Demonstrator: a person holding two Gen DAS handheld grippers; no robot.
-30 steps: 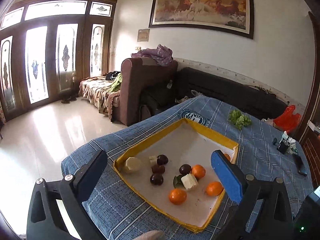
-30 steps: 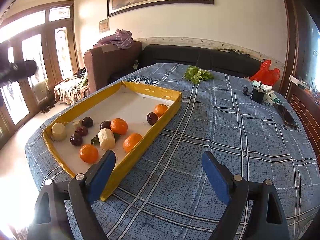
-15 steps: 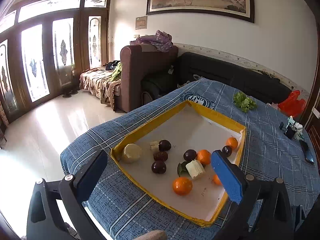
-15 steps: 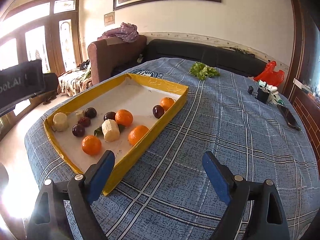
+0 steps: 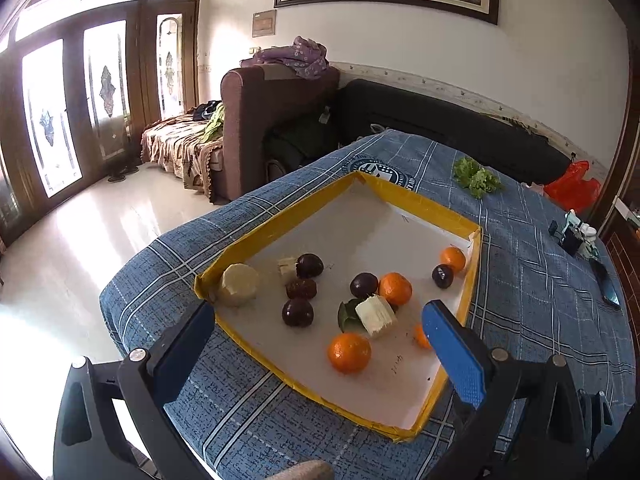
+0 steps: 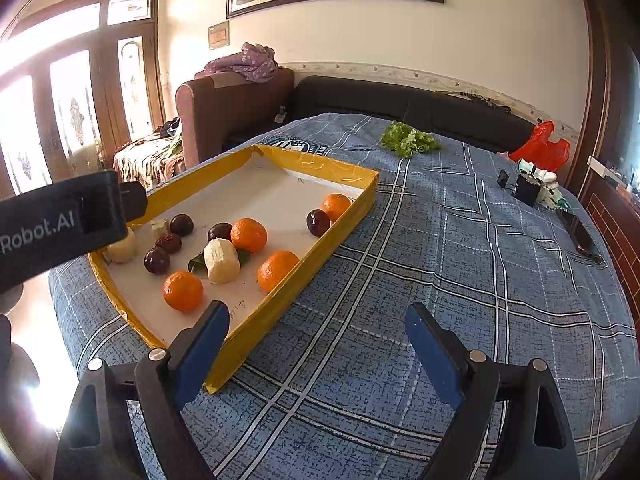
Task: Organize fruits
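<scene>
A yellow-rimmed tray [image 5: 304,210] [image 6: 352,216] with a white floor lies on a blue plaid cloth. In it lie several oranges, such as one near the front [image 5: 349,352] [image 6: 183,291], several dark plums [image 5: 297,312] [image 6: 157,260], and pale peeled chunks [image 5: 376,315] [image 6: 221,261]. My left gripper [image 5: 320,344] is open and empty, above the tray's near end. My right gripper [image 6: 318,340] is open and empty, over the cloth just right of the tray's near corner. The left gripper's body shows at the left of the right wrist view [image 6: 60,220].
A lettuce bunch [image 5: 476,178] [image 6: 408,140] lies on the cloth beyond the tray. A red bag [image 6: 540,148], a small black device [image 6: 528,190] and a phone [image 6: 580,236] sit at the right edge. Sofas stand behind the table.
Both grippers have moved forward and lower towards the tray. The left gripper's body has come into the right wrist view. Both stay open.
</scene>
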